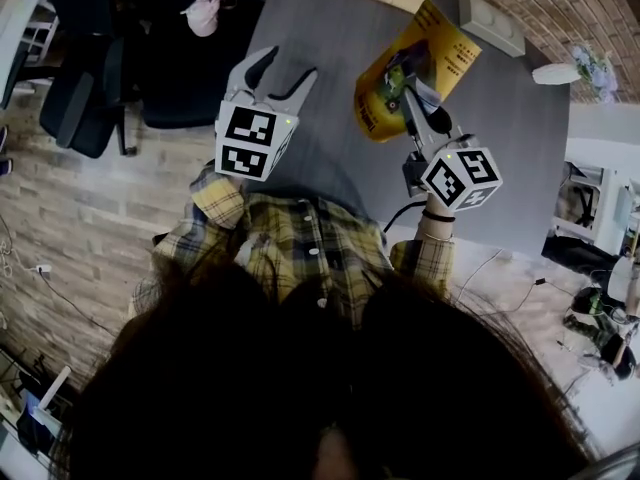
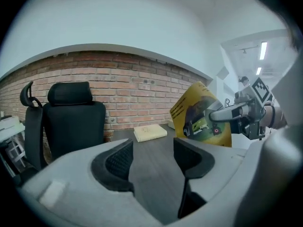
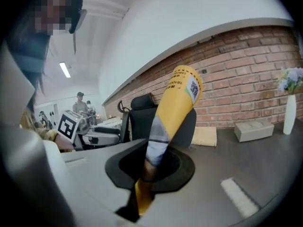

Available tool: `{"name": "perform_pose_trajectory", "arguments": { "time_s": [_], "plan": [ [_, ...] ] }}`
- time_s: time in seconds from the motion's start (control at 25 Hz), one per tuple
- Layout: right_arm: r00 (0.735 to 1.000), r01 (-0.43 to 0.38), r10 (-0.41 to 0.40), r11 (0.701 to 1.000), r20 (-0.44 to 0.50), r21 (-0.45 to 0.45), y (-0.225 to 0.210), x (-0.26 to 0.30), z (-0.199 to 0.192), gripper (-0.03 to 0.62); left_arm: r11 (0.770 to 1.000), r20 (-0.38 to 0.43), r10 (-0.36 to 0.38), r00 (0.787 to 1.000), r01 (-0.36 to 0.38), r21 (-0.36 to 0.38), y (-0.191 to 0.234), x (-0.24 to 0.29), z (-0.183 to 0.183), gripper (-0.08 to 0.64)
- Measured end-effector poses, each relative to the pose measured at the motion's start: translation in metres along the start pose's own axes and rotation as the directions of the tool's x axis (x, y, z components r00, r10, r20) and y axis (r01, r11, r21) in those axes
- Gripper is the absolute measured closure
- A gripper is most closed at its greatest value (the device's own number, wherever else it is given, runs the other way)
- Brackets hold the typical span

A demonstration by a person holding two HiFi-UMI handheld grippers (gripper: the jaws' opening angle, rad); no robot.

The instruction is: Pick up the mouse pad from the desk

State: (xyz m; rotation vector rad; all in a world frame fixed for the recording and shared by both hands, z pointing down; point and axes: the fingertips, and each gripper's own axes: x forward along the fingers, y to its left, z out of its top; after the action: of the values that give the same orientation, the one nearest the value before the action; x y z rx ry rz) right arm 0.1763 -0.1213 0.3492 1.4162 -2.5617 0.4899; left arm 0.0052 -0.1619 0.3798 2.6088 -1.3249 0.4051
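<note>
Head view: my right gripper (image 1: 408,96) was clamped on the yellow mouse pad (image 1: 440,53), lifted clear above the desk (image 1: 320,28). The left gripper (image 1: 288,68) hung over the desk's near edge. Left gripper view: jaws apart, nothing btwn them. Right gripper view: jaws pinched the pad's lower edge, the pad upright over the desk.

Wearer: plaid flannel shirt (image 1: 300,233) in a yellow, grey and white check, with pale buttons down the front and yellow-checked cuffs (image 1: 218,200). Dark hair (image 1: 250,398).
Left gripper (image 1: 290,65): pale grey moulded body, two tapering jaws, black ribbed pads (image 2: 118,162).
Right gripper (image 1: 412,98): same grey build.
Each carries a white marker cube (image 1: 250,140) printed with black squares. Black cable (image 1: 398,214) runs by the right cuff.
</note>
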Motion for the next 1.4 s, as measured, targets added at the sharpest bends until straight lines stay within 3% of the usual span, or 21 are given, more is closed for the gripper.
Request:
{"name": "perform_pose_trajectory", "arguments": {
  "time_s": [0.2,0.52,1.28,1.4],
  "plan": [
    [0.996,0.080,-0.076,0.994,0.056,-0.072,0.007,-0.013,0.010,0.571,1.000,0.068,-0.006,0.998,0.005,0.011,-0.008,-0.013,0.024,0.305],
    [0.977,0.172,-0.158,0.981,0.144,-0.085,0.013,-0.033,0.023,0.571,1.000,0.138,-0.015,0.990,0.017,-0.010,-0.017,-0.029,0.045,0.374],
    [0.973,0.190,-0.177,0.979,0.147,-0.078,0.009,-0.035,0.022,0.571,1.000,0.148,0.014,0.989,-0.014,0.001,-0.018,-0.032,0.041,0.558],
    [0.974,0.190,-0.178,0.979,0.144,-0.076,0.012,-0.032,0.021,0.571,1.000,0.132,0.016,0.991,-0.014,-0.017,-0.016,-0.031,0.035,0.561]
  ]
}}
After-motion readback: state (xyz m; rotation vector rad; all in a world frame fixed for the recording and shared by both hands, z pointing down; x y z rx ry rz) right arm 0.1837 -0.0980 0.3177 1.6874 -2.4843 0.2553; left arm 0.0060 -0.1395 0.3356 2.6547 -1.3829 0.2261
